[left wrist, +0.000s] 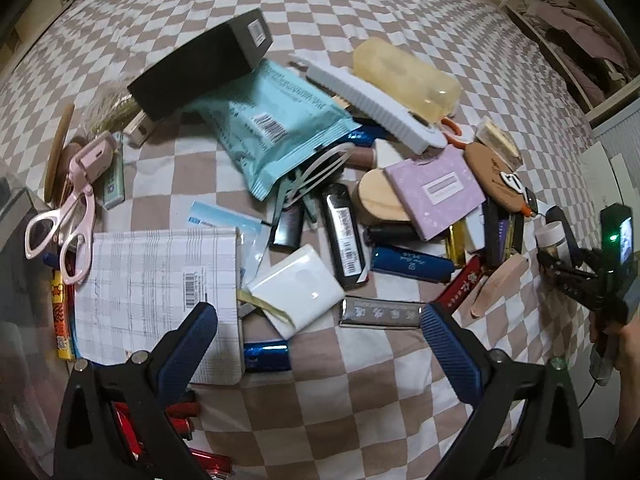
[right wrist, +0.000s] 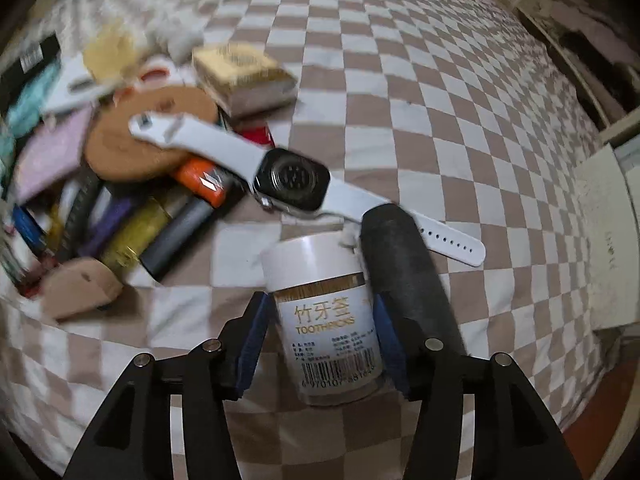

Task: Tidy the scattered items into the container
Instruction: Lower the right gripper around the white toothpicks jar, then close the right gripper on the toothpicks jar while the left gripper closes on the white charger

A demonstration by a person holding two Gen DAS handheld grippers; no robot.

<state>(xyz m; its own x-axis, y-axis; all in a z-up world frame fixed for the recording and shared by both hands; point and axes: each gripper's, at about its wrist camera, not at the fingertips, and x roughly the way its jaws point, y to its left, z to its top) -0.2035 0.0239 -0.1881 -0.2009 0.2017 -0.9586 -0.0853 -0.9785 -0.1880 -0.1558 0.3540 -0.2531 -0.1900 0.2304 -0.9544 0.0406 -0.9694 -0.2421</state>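
In the left wrist view, we see our left tongs (left wrist: 318,330) spread wide and empty, hovering over a checkered bedspread (left wrist: 360,400) heaped with small things. Just ahead, at twelve o'clock from the fingertips, lie a white rounded block (left wrist: 298,285) and a silver harmonica (left wrist: 380,312). Toward ten o'clock sits a paper-wrapped parcel (left wrist: 160,292), with pink scissors (left wrist: 68,224) beyond it. Further up, at twelve o'clock, a teal packet (left wrist: 276,128) rests under a black box (left wrist: 204,64). At three o'clock, well apart, our right tongs (left wrist: 560,258) hold a small white jar. A clear wall at the nine o'clock edge may be the container (left wrist: 16,240); we cannot tell for certain.

In the right wrist view, our right tongs (right wrist: 320,332) pinch a toothpick jar (right wrist: 328,316), both blue pads pressed against its sides. A dark cylinder (right wrist: 404,264) lies just beside the jar at two o'clock. A white-strapped smartwatch (right wrist: 292,180) lies face down at twelve o'clock, touching the clutter pile at ten o'clock. The blur suggests motion.

We judge the step in hand to be carrying the jar off toward the container, with most items not yet tidied. The next move calls for swinging the jar across the heap without knocking anything, then releasing it inside, while the left tongs settle on a nearby item such as the harmonica.
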